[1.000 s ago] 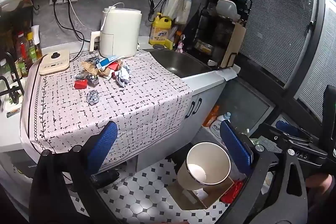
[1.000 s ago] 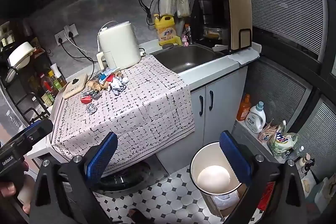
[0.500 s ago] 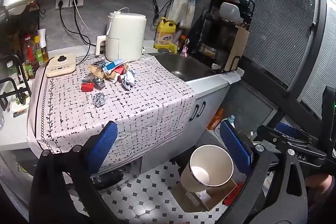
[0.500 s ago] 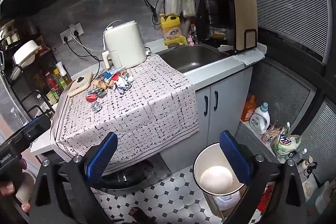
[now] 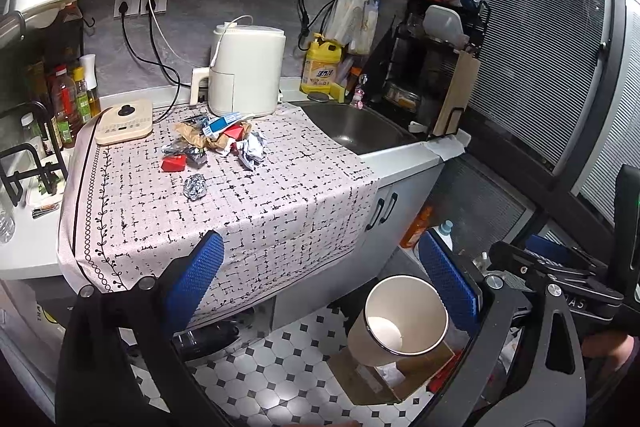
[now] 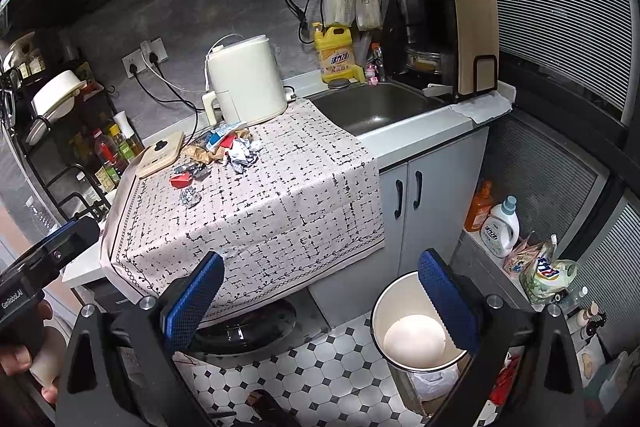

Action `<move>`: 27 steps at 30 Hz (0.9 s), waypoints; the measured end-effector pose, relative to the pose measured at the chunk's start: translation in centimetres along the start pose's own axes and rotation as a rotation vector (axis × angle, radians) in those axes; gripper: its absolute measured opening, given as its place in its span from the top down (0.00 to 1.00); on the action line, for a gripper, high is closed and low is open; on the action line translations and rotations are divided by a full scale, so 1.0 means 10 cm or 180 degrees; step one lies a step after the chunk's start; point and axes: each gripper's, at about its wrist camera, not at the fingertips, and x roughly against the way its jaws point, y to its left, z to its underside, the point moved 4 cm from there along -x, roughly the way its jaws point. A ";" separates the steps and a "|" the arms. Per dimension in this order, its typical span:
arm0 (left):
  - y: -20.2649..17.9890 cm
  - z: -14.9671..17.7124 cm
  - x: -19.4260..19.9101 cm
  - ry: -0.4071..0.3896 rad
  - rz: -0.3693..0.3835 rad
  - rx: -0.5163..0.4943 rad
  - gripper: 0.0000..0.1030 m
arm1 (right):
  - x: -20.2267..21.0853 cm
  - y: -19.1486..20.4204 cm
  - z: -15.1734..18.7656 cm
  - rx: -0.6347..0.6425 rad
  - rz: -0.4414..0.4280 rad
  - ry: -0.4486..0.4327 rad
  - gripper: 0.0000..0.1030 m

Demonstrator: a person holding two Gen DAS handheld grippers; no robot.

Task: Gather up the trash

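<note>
A heap of trash (image 5: 218, 139) lies on the patterned cloth (image 5: 240, 195) over the counter: crumpled paper (image 5: 252, 149), a red packet (image 5: 174, 162), a foil ball (image 5: 195, 185). The heap also shows in the right wrist view (image 6: 218, 151). A white bin (image 5: 400, 319) stands on the tiled floor below, also in the right wrist view (image 6: 416, 327). My left gripper (image 5: 324, 287) is open and empty, well short of the counter. My right gripper (image 6: 324, 287) is open and empty, above the floor near the bin.
A white appliance (image 5: 246, 71) stands behind the trash, a flat scale (image 5: 124, 121) to its left. A sink (image 5: 356, 127), yellow detergent bottle (image 5: 322, 69) and dish rack (image 5: 436, 67) are to the right. Bottles (image 6: 496, 223) stand on the floor by the cabinet.
Both grippers have pulled back and risen a little, so the counter and bin sit slightly smaller and lower in view. Both stay open and empty.
</note>
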 end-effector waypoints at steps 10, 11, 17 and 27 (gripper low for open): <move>0.08 0.04 0.03 0.0023 -0.0090 0.0080 0.06 | -0.08 0.03 0.06 -0.0006 -0.0101 0.0058 0.08; 0.09 0.05 0.04 0.0020 -0.0097 0.0098 0.06 | -0.08 0.04 0.06 0.0011 -0.0102 0.0061 0.08; 0.11 0.11 0.08 0.0014 -0.0135 0.0140 0.06 | -0.10 0.04 0.09 0.0037 -0.0121 0.0097 0.08; 0.10 0.13 0.09 0.0013 -0.0154 0.0160 0.06 | -0.07 0.03 0.12 0.0039 -0.0140 0.0105 0.08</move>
